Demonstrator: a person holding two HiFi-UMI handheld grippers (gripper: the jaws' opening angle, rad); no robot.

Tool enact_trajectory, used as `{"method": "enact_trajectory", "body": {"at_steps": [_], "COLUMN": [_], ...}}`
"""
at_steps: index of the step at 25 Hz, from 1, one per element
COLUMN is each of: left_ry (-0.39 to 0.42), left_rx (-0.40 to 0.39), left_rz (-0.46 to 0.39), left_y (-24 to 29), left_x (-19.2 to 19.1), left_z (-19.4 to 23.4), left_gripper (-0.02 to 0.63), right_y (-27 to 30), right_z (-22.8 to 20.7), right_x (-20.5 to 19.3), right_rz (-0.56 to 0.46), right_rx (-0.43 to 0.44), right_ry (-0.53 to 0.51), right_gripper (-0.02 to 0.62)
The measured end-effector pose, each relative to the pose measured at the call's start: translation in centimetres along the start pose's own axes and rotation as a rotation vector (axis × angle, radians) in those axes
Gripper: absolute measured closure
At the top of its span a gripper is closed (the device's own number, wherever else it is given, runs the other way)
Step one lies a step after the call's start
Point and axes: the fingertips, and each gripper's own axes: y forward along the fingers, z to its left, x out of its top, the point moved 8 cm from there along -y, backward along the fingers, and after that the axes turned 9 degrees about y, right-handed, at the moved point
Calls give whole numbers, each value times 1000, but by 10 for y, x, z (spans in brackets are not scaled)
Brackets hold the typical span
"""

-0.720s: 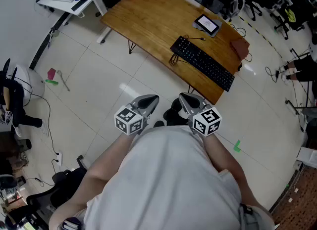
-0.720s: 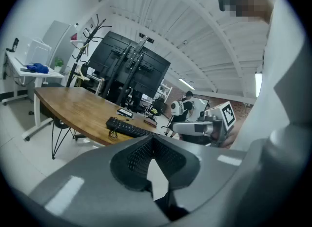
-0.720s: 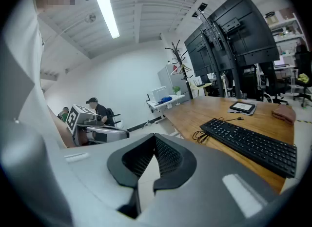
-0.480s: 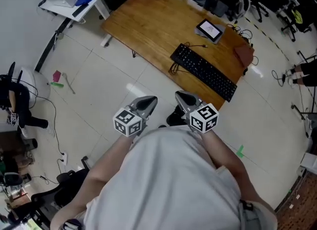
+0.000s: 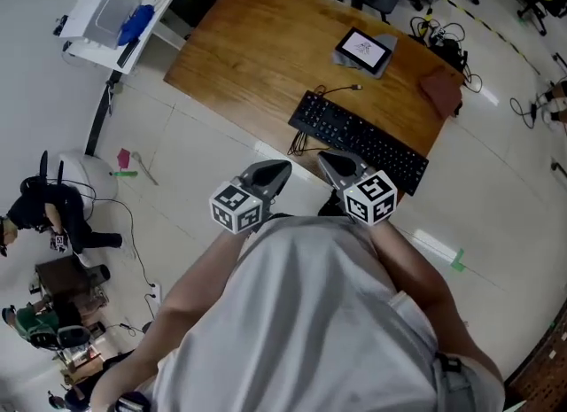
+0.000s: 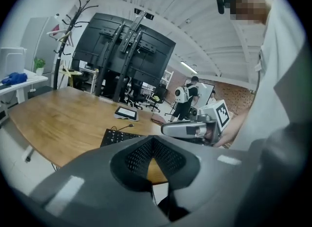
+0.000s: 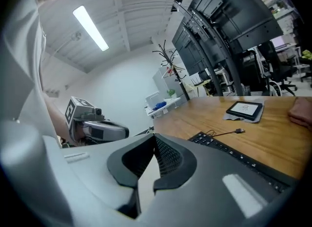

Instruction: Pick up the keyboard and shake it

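Observation:
The black keyboard (image 5: pixel 359 140) lies slantwise near the front edge of the wooden table (image 5: pixel 257 47), its thin cable curling behind it. Both grippers hang in front of the person's chest, short of the table edge and apart from the keyboard. The left gripper (image 5: pixel 276 171) is shut with nothing in it, and the right gripper (image 5: pixel 330 162) is shut and empty beside it. In the left gripper view the closed jaws (image 6: pixel 153 143) point at the keyboard (image 6: pixel 117 135). In the right gripper view the closed jaws (image 7: pixel 155 145) have the keyboard (image 7: pixel 229 150) just beyond them to the right.
A tablet (image 5: pixel 363 49) on a grey pad lies behind the keyboard. A brown cloth (image 5: pixel 441 91) sits at the table's right end. A white side desk (image 5: pixel 115 16) stands at the left. Cables, chairs and monitor stands crowd the floor beyond the table.
The table and keyboard have come closer to the grippers in the head view as the person moved forward. Both grippers stayed shut, side by side.

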Motion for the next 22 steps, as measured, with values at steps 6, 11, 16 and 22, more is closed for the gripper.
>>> {"method": "enact_trajectory", "body": {"at_steps": [6,11,16,22], "left_ry": [-23,15,12,-25], "left_rx": [-63,-113,-184,-270], "left_rz": [67,152,227,272], "left_y": [44,78,102,123], "left_x": [18,25,16,12], "left_z": [24,45,70,97], "left_gripper": [606,606,606,606], "right_y": [-28,-47,-58,-69], "right_z": [-26,-52,-63,-62], "right_x": [-3,-5,-7,-16], "right_rz": [-56,-94,-135,-126], "right_rx": [-100,-228,-365,-492], "right_ry": [79,142,197,258], "right_gripper": [592,586,577,575]}}
